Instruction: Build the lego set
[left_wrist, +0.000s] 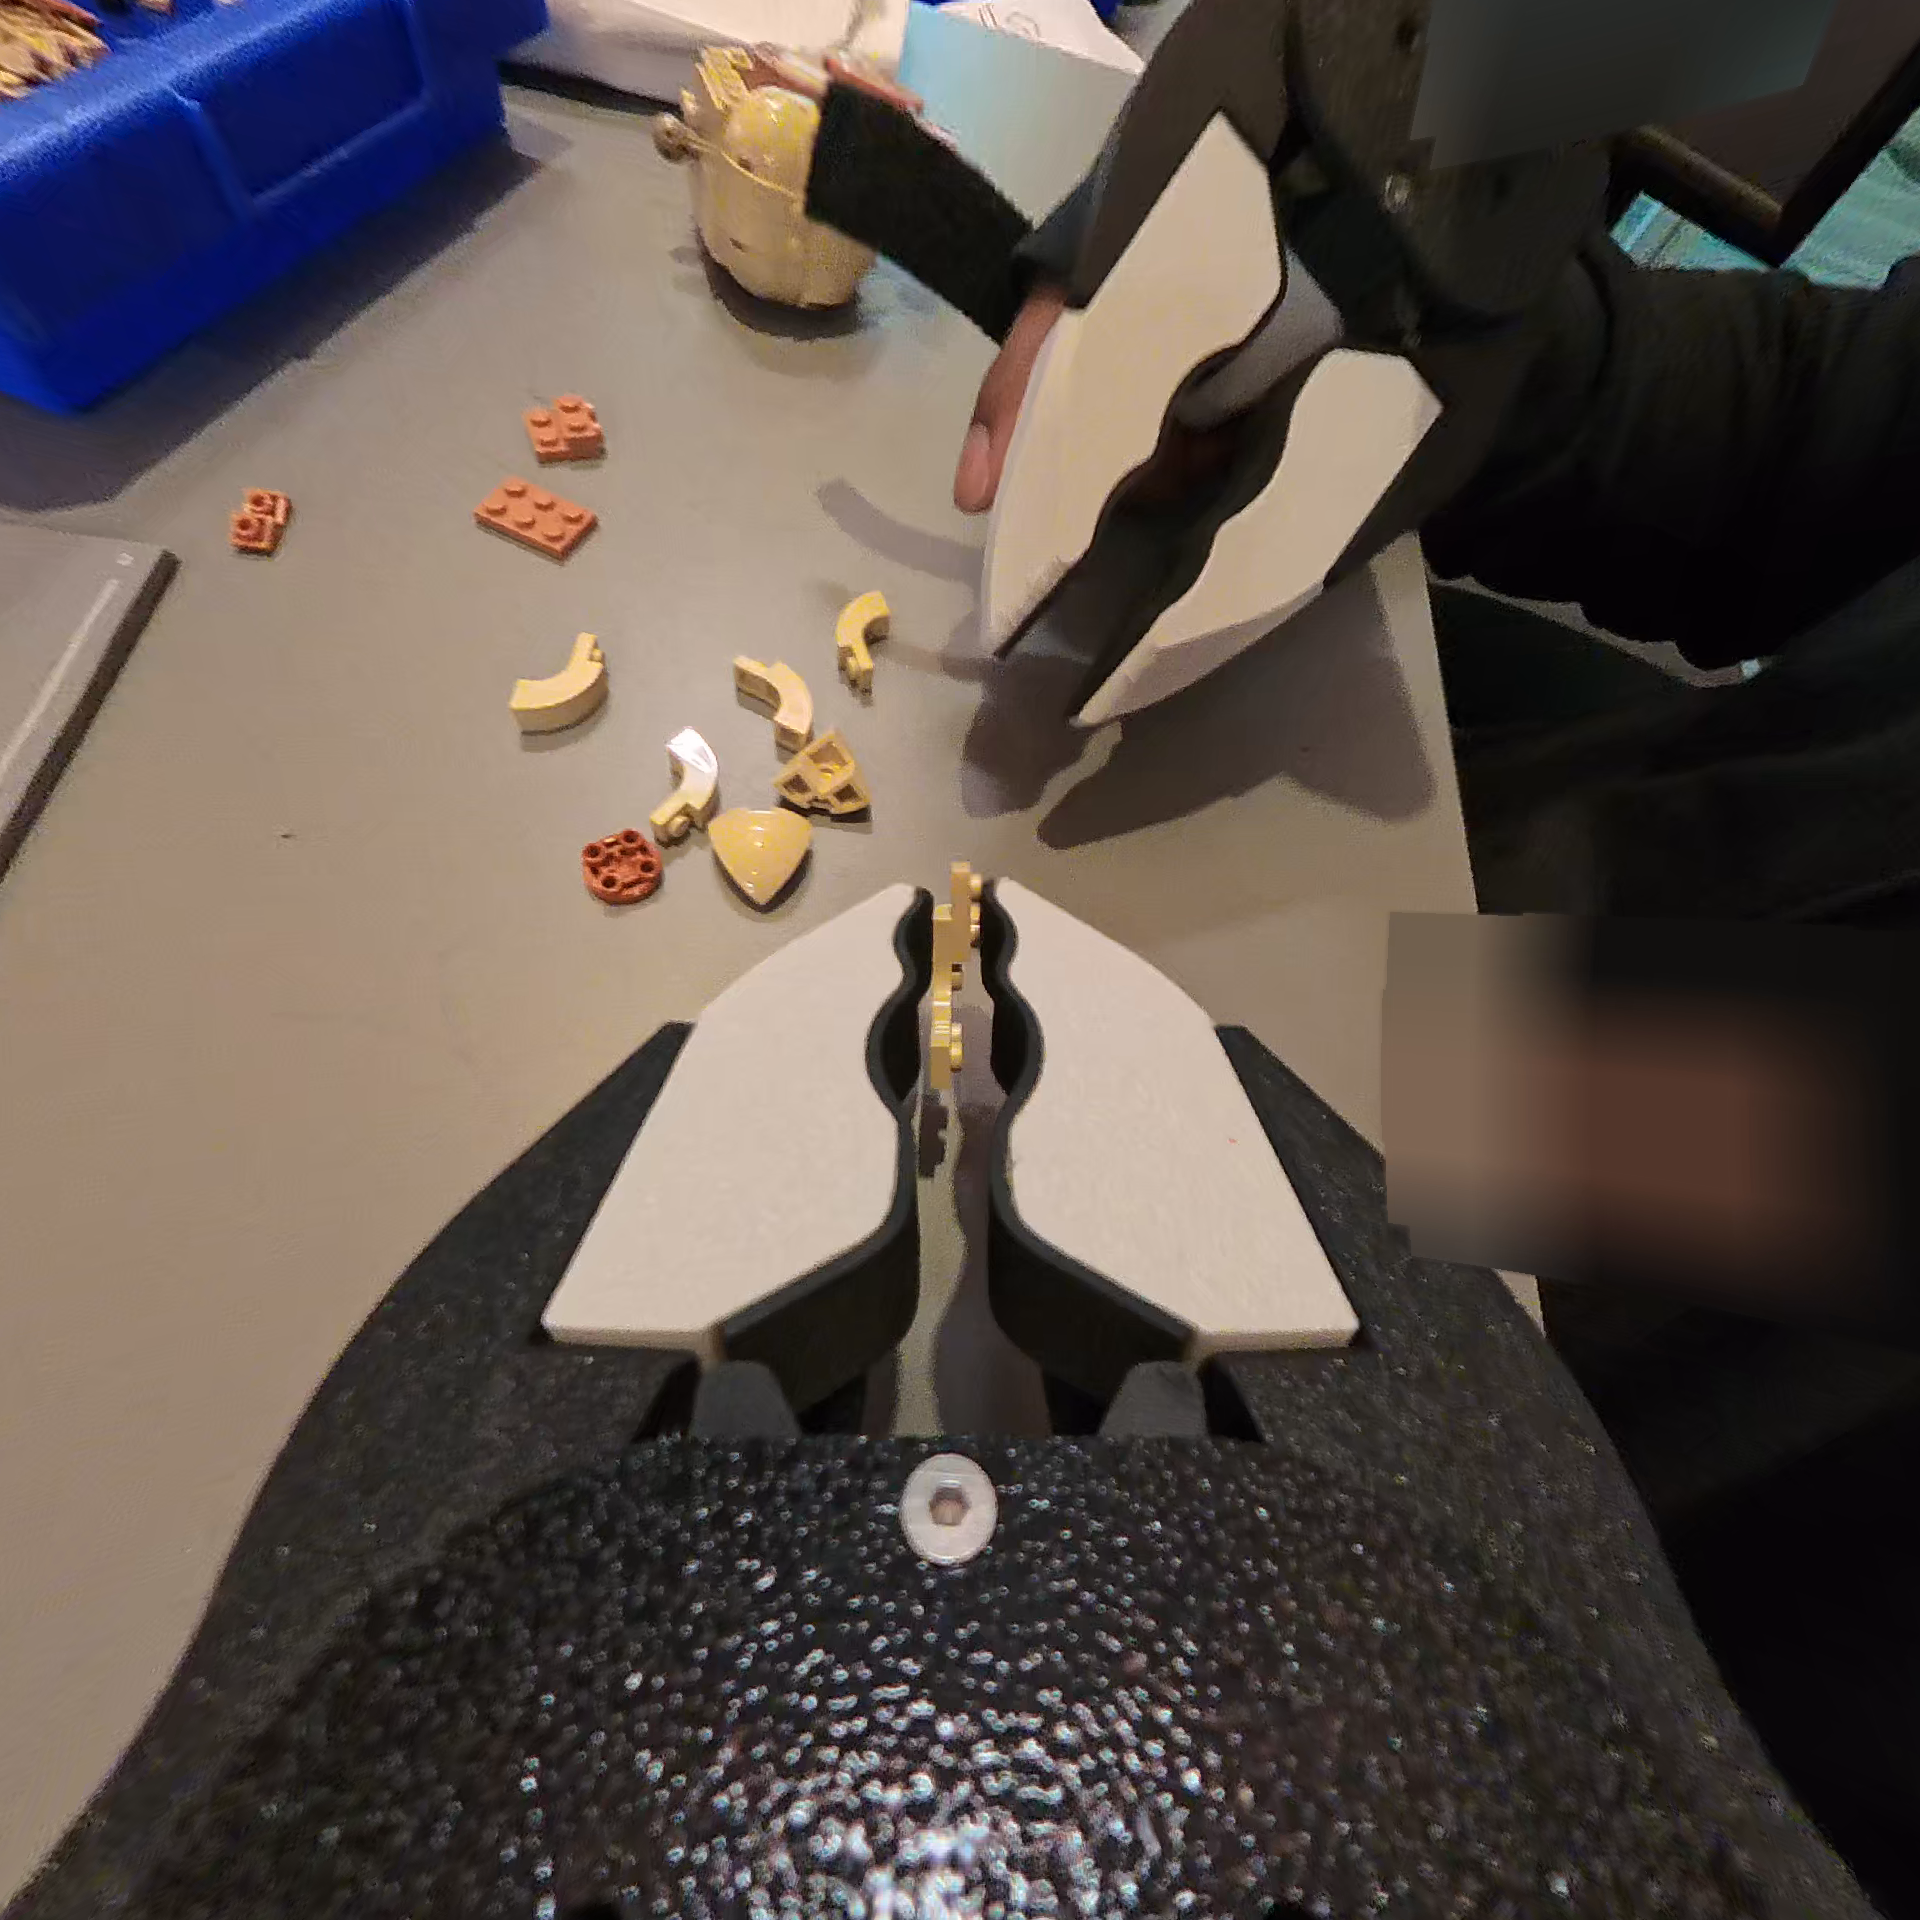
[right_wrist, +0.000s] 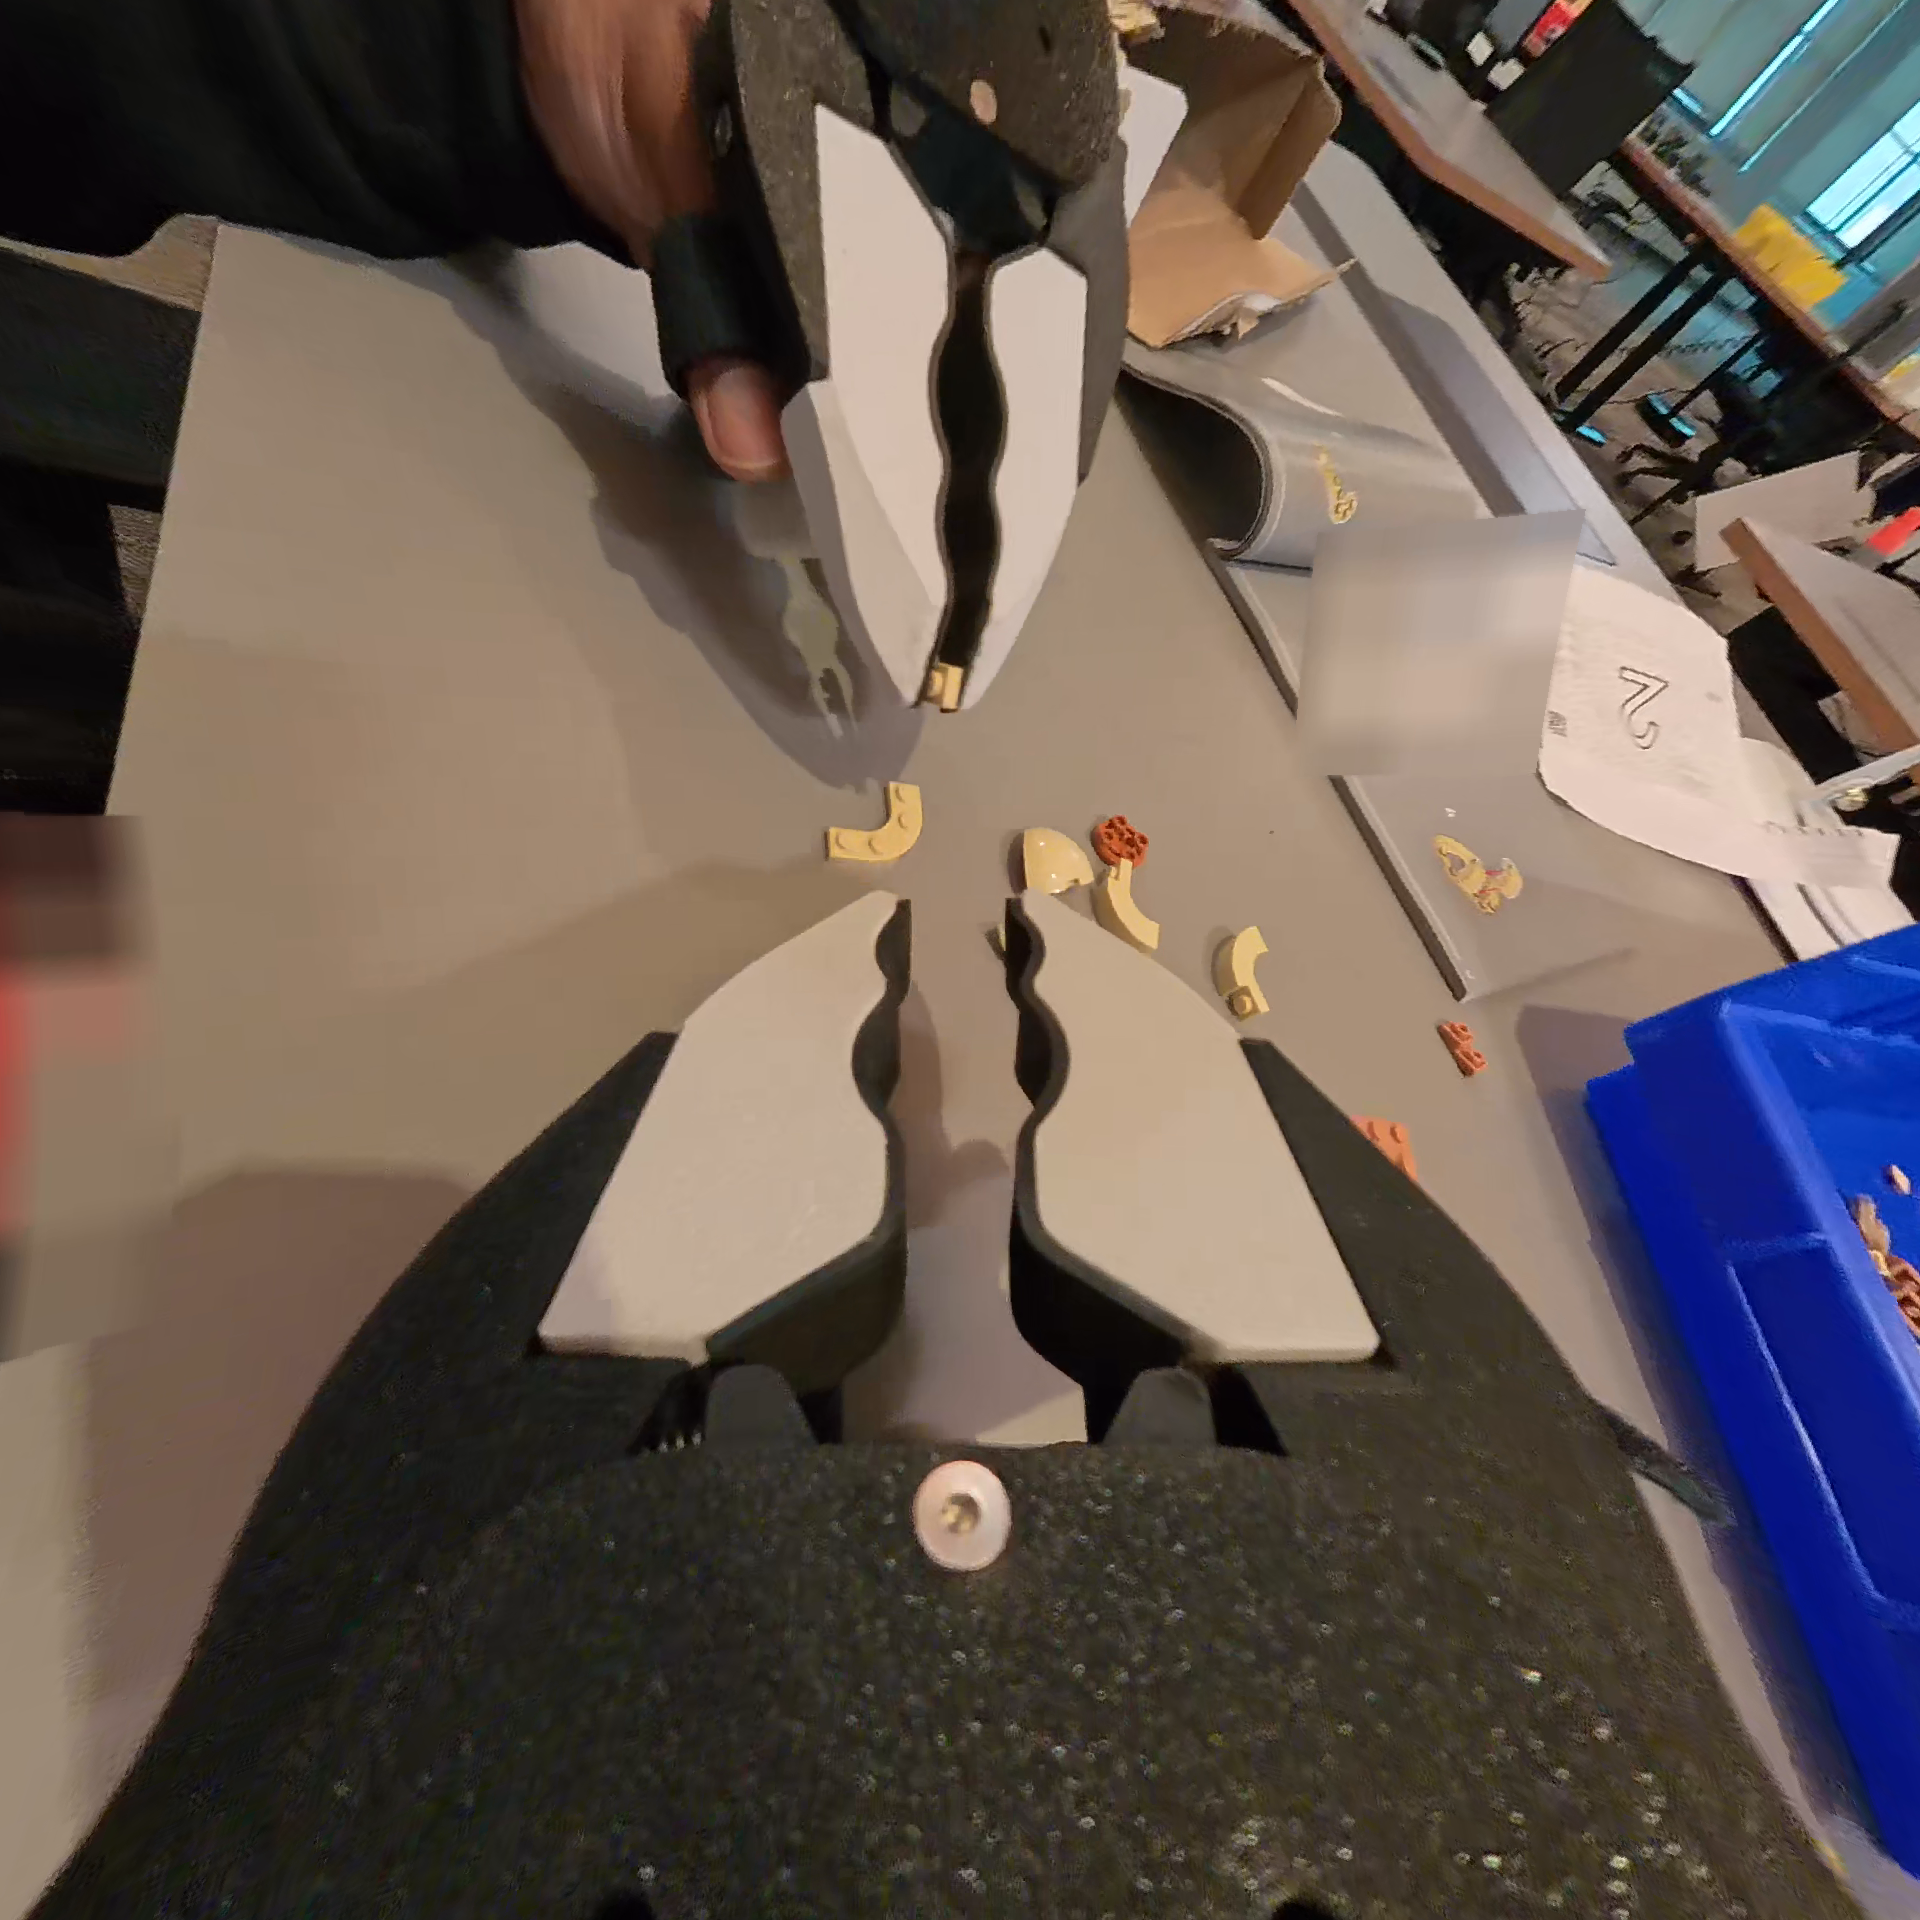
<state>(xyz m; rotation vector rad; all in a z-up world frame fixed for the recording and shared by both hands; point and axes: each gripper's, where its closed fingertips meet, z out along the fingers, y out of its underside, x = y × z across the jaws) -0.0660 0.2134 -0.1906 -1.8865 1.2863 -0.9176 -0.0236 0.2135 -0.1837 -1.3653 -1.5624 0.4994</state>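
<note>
My left gripper (left_wrist: 956, 896) is shut on a tan curved lego plate (left_wrist: 948, 997), held edge-on above the grey table (left_wrist: 312, 1039). It also shows in the right wrist view (right_wrist: 940, 698), pointing down with the plate's end (right_wrist: 938, 683) at its tips. My right gripper (right_wrist: 956, 920) is open and empty, low over the table; in the left wrist view (left_wrist: 1044, 681) it hangs at the right of the loose parts. Loose parts lie between them: a tan curved plate (right_wrist: 878, 831), a tan dome wedge (left_wrist: 758, 847), a brown round plate (left_wrist: 620, 865), and tan arch pieces (left_wrist: 561, 691).
A part-built tan model (left_wrist: 774, 197) stands at the back. Brown plates (left_wrist: 535, 516) lie to the left. A blue bin (left_wrist: 208, 187) holding parts and an instruction booklet (right_wrist: 1455, 831) border the work area. A cardboard box (right_wrist: 1226, 208) sits farther off. From the right gripper's tips to the part-built tan model (left_wrist: 774, 197) is close to 20 cm.
</note>
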